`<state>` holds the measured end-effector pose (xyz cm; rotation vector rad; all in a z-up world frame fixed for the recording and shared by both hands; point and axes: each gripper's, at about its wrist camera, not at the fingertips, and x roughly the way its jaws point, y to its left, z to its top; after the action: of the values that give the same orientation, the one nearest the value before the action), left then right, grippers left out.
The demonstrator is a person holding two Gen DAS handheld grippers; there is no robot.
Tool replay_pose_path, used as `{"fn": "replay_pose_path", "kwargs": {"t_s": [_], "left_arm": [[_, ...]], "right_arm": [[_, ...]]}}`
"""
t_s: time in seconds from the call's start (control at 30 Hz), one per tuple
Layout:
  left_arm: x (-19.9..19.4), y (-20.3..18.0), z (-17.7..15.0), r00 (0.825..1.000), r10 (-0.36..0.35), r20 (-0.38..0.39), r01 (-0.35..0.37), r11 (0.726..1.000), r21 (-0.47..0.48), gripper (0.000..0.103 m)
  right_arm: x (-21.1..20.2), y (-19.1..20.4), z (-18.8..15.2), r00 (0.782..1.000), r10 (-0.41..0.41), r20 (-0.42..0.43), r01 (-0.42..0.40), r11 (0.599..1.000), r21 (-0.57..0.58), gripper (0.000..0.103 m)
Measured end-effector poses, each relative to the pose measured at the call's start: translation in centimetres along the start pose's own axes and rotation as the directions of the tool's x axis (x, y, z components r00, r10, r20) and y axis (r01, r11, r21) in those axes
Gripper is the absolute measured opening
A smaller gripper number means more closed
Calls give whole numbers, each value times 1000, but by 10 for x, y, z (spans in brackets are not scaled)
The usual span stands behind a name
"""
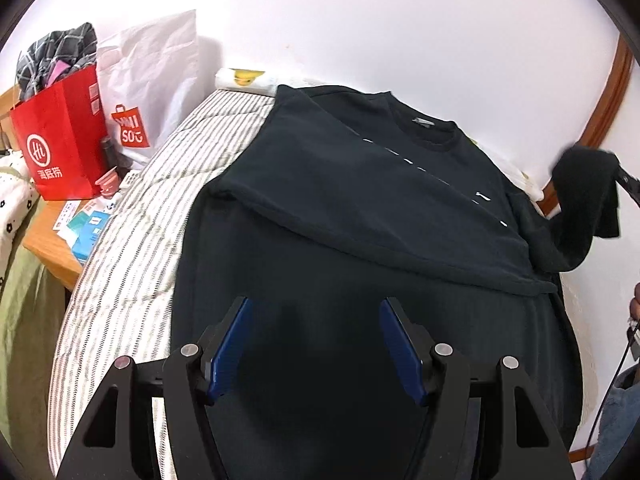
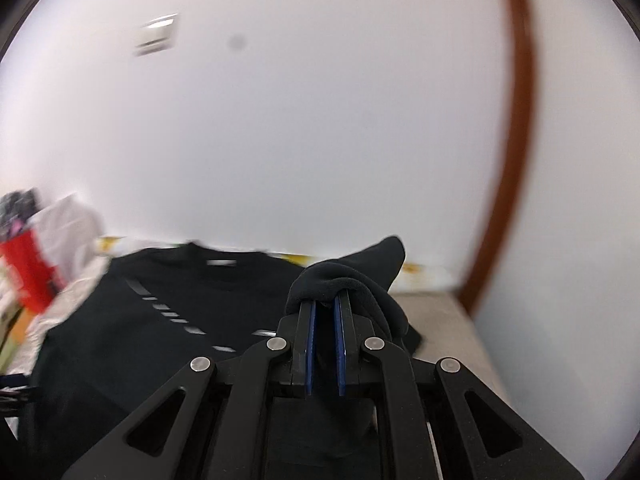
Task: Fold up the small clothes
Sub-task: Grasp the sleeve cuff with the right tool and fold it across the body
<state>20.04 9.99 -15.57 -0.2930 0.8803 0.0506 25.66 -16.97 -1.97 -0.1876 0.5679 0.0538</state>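
Black T-shirt point(image 1: 360, 208) lies flat on the striped bed point(image 1: 132, 240), left side already folded in diag.; right side and the final folds are left, I'd say. Right gripper point(image 2: 325, 300) fingers pinch the right sleeve point(image 1: 580, 196), lifted above the bed. Left gripper point(image 1: 316, 312) hangs over the hem, fingers wide, holding nothing.

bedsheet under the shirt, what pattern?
The quilted bedsheet has grey and white stripes, clearest in the left wrist view.

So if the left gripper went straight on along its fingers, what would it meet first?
Most likely the black cotton T-shirt on the striped bed cover: the open left gripper points at its lower body, short of the diagonal folded edge. Its height above the cloth is unclear.
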Motion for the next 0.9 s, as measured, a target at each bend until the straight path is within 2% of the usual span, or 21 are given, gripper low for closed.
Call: {"fn": "replay_pose_path", "kwargs": {"t_s": [0.1, 0.2, 0.37, 0.5, 0.6, 0.63, 0.67, 0.7, 0.73, 0.77, 0.83, 0.9], "left_arm": [[3, 8, 0, 1000, -3, -6, 3, 1000, -18, 63], [6, 14, -1, 1000, -3, -17, 3, 1000, -24, 63], [7, 18, -2, 1000, 5, -29, -5, 1000, -17, 63], [7, 16, -2, 999, 16, -32, -16, 1000, -5, 63], [9, 10, 0, 999, 23, -43, -23, 1000, 8, 63], [11, 6, 1, 999, 22, -47, -21, 1000, 14, 63], [12, 1, 3, 999, 17, -47, -16, 1000, 20, 63], [12, -4, 4, 999, 11, -47, -9, 1000, 26, 63], [14, -11, 7, 999, 2, -48, 0, 999, 36, 63], [15, -17, 9, 999, -3, -49, 5, 999, 45, 63], [18, -33, 12, 999, -13, -53, 17, 997, 72, 63], [21, -51, 15, 998, -19, -58, 25, 994, 106, 63]], "right_arm": [[23, 49, -5, 997, 68, -22, -69, 996, -55, 8], [45, 94, -18, 993, 102, -64, -108, 988, -108, 9], [82, 137, -40, 981, 133, -141, -151, 980, -130, 10], [105, 158, -60, 961, 167, -220, -199, 971, -131, 12], [108, 164, -75, 949, 157, -275, -206, 965, -162, 24], [106, 161, -79, 942, 163, -293, -216, 964, -158, 30], [103, 154, -84, 931, 175, -319, -229, 963, -140, 43], [100, 148, -89, 920, 196, -340, -246, 963, -112, 50], [96, 141, -96, 903, 232, -362, -271, 961, -61, 70], [89, 132, -105, 886, 268, -379, -292, 956, -7, 86], [73, 122, -117, 889, 264, -375, -288, 958, -7, 87], [51, 108, -126, 911, 228, -345, -256, 966, -38, 87]]}}
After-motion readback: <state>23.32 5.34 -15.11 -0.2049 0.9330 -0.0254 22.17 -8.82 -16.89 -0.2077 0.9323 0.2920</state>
